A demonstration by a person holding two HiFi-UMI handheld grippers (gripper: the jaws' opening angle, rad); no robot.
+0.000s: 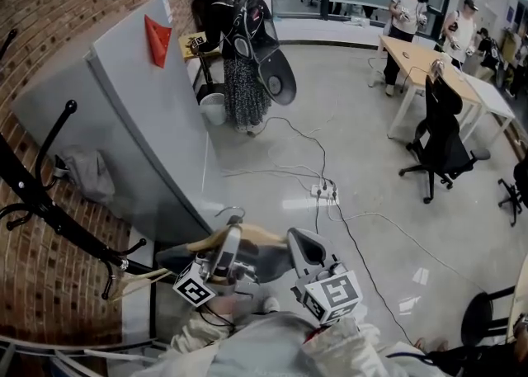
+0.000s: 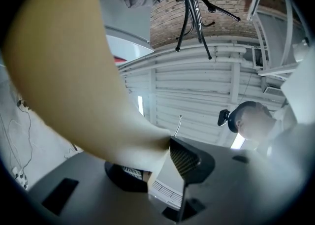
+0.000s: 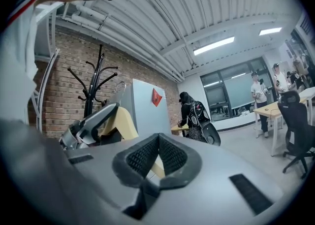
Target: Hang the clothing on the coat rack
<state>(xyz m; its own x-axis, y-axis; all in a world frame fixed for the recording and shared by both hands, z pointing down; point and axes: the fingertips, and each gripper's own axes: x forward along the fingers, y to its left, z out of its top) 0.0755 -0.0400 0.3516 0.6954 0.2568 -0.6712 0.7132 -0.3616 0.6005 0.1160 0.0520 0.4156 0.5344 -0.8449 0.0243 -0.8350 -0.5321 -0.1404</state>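
Observation:
A tan wooden hanger (image 1: pixel 247 235) with a metal hook (image 1: pixel 232 212) is held low in front of me. My left gripper (image 1: pixel 233 230) is shut on its left part; in the left gripper view the hanger (image 2: pixel 74 71) fills the frame against one pad (image 2: pixel 184 157). My right gripper (image 1: pixel 297 242) sits at the hanger's right end, jaws shut with the pads (image 3: pixel 140 157) meeting; a tan sliver shows behind them and I cannot tell if it is gripped. The black coat rack (image 1: pixel 41 194) stands at left by the brick wall. A grey garment (image 1: pixel 87 173) lies behind the panel.
A grey partition panel (image 1: pixel 157 111) leans beside the rack. Cables and a power strip (image 1: pixel 326 192) lie on the floor ahead. A person in black (image 1: pixel 239 45) stands at the back; a desk (image 1: pixel 429 62), an office chair (image 1: pixel 441 132) and other people are at right.

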